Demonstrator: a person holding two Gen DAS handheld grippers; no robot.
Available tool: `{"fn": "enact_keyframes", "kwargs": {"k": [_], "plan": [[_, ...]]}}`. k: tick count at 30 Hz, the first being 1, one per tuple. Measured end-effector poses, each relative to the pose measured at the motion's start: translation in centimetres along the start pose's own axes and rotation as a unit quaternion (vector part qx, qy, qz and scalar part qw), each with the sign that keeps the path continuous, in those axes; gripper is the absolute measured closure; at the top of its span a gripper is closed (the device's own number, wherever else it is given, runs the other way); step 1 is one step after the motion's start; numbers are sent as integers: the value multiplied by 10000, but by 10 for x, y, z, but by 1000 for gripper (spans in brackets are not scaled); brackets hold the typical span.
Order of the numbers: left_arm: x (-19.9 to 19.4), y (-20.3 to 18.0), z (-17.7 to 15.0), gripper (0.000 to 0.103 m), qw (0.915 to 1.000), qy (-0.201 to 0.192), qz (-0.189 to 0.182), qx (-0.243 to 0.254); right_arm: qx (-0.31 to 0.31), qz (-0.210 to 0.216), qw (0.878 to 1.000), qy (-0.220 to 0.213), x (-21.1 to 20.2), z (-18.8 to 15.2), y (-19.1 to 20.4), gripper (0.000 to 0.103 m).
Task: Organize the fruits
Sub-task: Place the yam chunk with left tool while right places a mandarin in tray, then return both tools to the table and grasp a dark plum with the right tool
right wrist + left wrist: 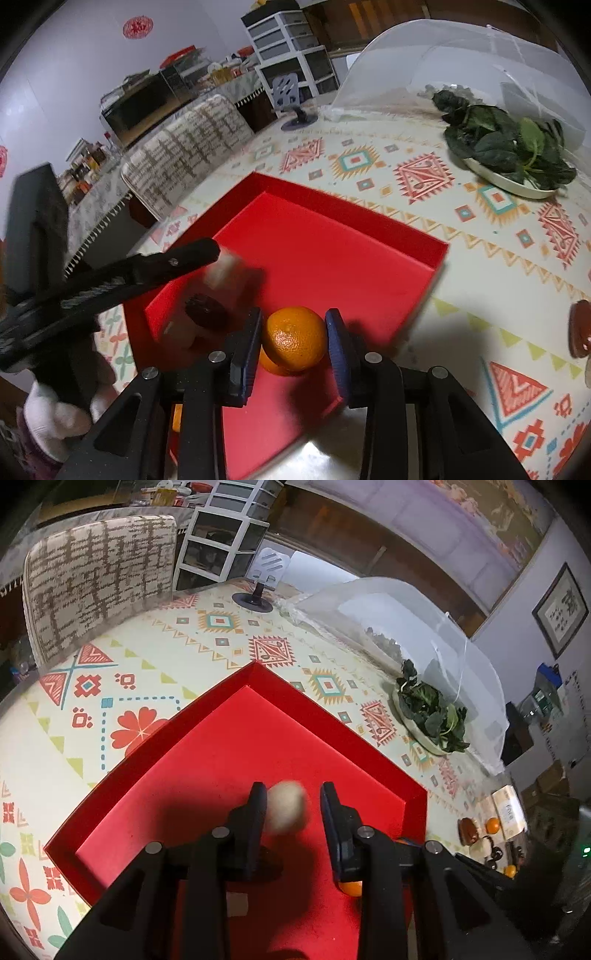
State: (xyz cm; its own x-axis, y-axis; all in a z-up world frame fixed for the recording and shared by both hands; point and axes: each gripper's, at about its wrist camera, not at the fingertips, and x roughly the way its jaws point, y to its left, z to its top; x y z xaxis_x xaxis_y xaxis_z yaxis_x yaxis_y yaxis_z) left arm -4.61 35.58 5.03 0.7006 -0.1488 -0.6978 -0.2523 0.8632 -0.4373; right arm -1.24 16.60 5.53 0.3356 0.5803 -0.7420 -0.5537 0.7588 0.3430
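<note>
A shallow red box [266, 746] lies on the patterned tablecloth; it also shows in the right wrist view [332, 258]. My left gripper [293, 808] hangs over the box with its jaws open; a blurred pale round fruit [287, 806] sits between the fingers, touching the left one and apart from the right one. My right gripper [293, 334] is closed around an orange [295, 338] above the box's near part. A second orange [271, 363] lies just under it. The left gripper [218, 271] appears blurred in the right wrist view with the pale fruit.
A white dish of leafy greens [430, 710] stands at the right beside a clear mesh food cover [406, 627]. More oranges [492, 825] and a brown item [468, 830] lie at the far right edge. A phone stand [264, 579] and a patterned chair [99, 583] are behind.
</note>
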Motion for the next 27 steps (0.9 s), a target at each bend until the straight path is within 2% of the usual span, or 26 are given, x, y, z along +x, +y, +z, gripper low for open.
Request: {"fn": "enact_keyframes", "kwargs": {"k": [4,6,7,9,14,18,22,27], "plan": [[-6,0,0,68,9999,-31,-79,-94,-84,-94,9999,-58,3,4,5,64],[-11,-2,-1,59,9998,-75,-128,-162,-71,-105,9999,-96,2,4,5,63],[-14,-3,-1,58,9997,-88,-156,-185,-42,-83,9999,-130,0,4,5,61],[-17,-7,-3,53,9995,-93,-215,-203,2,-36,9998,-188,-6,4,4,56],[-33,-28,-8,40,9988,-209,-405,-161,52,-24,9988,-496,-40,-1,-3,53],[-46,-57,-15,14,9989,-337,-312,-127,229,-53,9968,-770,-73,-11,-19,49],[-45,-92,-33,14,9956,-97,-934,59,566,-173,9930,-1024,-114,-31,-55,49],[-23,-140,-67,14,9898,371,-1267,535,1007,-908,9824,-1282,-175,-67,-126,48]]}}
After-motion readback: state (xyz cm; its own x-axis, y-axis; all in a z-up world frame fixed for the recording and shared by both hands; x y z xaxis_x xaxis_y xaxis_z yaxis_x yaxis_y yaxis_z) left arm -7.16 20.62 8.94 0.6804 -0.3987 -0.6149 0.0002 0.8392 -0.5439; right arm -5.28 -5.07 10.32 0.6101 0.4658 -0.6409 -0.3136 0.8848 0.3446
